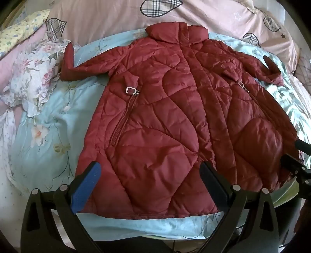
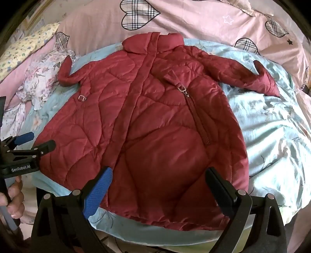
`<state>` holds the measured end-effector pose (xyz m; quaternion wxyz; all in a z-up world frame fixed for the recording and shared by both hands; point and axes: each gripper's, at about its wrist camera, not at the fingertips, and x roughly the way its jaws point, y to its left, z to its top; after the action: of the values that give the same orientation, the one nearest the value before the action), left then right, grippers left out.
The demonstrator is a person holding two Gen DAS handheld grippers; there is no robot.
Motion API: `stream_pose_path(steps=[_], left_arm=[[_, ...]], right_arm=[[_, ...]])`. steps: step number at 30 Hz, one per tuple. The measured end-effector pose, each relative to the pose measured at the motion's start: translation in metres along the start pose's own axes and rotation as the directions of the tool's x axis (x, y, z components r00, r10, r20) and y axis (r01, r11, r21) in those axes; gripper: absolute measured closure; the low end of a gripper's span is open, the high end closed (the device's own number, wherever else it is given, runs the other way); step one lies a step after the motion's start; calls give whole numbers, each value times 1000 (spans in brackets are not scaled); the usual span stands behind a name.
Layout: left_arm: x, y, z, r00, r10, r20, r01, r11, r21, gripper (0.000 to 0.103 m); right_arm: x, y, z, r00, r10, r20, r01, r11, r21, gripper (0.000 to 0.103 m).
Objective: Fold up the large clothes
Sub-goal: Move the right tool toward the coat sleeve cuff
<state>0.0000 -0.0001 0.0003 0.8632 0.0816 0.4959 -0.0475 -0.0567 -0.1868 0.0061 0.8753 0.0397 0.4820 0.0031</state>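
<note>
**Red puffy coat laid flat on the bed, both grippers hanging above the hem**

Left wrist view first. The red quilted coat (image 1: 165, 109) is spread front side up on a light blue floral sheet (image 1: 48, 124), collar at the far end up against a pink quilt (image 1: 116, 17) with plaid hearts. Both sleeves stick out sideways, with the cuffs kinked upward. There's a silver buckle (image 1: 130, 90) on the chest tab at the top of the slanted pocket zip. The left gripper (image 1: 150, 171) sits over the near hem with its fingers spread wide, one with a blue pad and one black, nothing between them. A flowery pillow (image 1: 33, 77) lies off to the left. The other tool pokes in at the right edge.

Right wrist view. Same coat (image 2: 151, 126), now seen more from its right half, with the pocket zip (image 2: 198, 120) running down the middle of the picture. The right gripper (image 2: 159, 179) is also wide open and holds nothing, hovering above the hem. At the left edge you can see the left gripper (image 2: 37, 142) from the side, a hand (image 2: 14, 196) wrapped round its handle, its fingers close to the coat's side edge. Can't tell if they touch.
</note>
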Motion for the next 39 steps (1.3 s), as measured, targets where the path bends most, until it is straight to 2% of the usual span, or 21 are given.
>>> stream_pose_path(steps=[28,29,35,39], left_arm=[[-3,0,1,1000,0,8,0,1000,8,1],[1,-1,2,1000,-29,-6,29,1000,-6,1],[7,-2,4,999,-44,-24,43,999,-16,1],[14,-2,4,993,-107,-52,105,994,-39,1]], right_arm=[[-1,-3,5,1000,-2,-4,2,1000,0,6],[-2,-3,6,1000,-3,-3,3,1000,-1,6],[-1,-7,8,1000,20,-17,-20,1000,22,6],[1,-13,10,1000,-5,-2,5,1000,20,6]])
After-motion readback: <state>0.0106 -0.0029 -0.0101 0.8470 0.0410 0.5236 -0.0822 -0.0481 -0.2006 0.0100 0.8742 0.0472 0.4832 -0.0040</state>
